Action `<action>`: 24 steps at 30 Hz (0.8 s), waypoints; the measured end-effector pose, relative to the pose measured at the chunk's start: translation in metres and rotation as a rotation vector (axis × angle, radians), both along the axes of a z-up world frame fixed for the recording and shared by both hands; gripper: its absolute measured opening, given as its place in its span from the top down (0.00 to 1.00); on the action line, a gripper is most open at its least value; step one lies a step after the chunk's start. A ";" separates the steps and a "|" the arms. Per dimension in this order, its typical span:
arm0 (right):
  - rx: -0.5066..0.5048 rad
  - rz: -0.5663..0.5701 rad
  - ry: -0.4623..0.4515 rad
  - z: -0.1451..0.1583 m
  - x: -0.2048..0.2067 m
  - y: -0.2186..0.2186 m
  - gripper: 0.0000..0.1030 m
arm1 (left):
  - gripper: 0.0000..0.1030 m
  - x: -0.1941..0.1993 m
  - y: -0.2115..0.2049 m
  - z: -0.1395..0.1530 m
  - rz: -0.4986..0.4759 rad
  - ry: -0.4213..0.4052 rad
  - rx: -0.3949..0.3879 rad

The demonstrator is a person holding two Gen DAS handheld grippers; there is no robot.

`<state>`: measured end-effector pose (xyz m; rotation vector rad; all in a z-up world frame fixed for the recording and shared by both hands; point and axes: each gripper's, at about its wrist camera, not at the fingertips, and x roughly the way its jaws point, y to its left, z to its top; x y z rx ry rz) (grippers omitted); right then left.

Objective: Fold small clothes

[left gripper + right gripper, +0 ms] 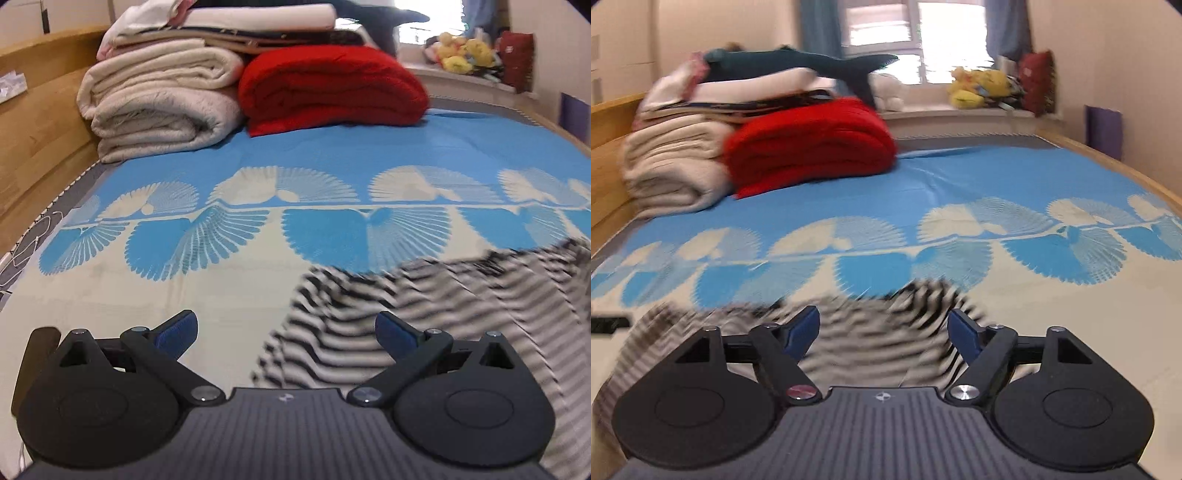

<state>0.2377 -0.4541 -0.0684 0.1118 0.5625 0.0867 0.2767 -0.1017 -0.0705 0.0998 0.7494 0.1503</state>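
My left tool (286,334) stands spread wide with nothing between its blue pads (177,330); it hangs over the bed sheet (184,280), with the striped garment (424,314) lying below and to its right. My right tool (882,334) is also released, its pads apart and clear of the cloth, and the same striped garment (871,332) lies on the sheet directly under and ahead of it. I judge that both tools are empty because the cloth has been laid down on the near, pale part of the sheet, where there is flat room to fold; the folded cream blankets (159,107) and the red blanket (332,88) are stacked well apart at the far end, out of the working area.

The garment is smeared by motion blur in both views, so I cannot tell its shape, which edge is which, or how many folds it carries. Its near part is hidden behind the tool bodies, and its right side runs out of the left wrist view.
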 end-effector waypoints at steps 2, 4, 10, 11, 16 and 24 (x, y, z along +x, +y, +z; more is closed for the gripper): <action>-0.004 0.039 0.002 -0.005 -0.029 0.005 0.21 | 0.00 -0.026 -0.012 0.006 -0.033 -0.004 0.009; -0.007 0.077 0.026 -0.013 -0.052 0.005 0.21 | 0.00 -0.059 -0.017 0.008 -0.063 -0.022 0.017; 0.015 0.030 0.032 -0.020 -0.079 0.004 0.21 | 0.00 -0.128 -0.005 0.006 0.007 -0.031 0.006; 0.012 0.035 0.023 -0.020 -0.086 0.007 0.21 | 0.00 -0.134 -0.002 0.005 0.038 -0.032 -0.006; -0.046 0.126 -0.028 -0.025 -0.124 0.028 0.21 | 0.00 -0.154 0.006 -0.003 0.125 -0.070 -0.048; -0.123 0.133 -0.019 -0.038 -0.136 0.040 0.21 | 0.00 -0.150 0.003 -0.016 0.123 -0.027 -0.004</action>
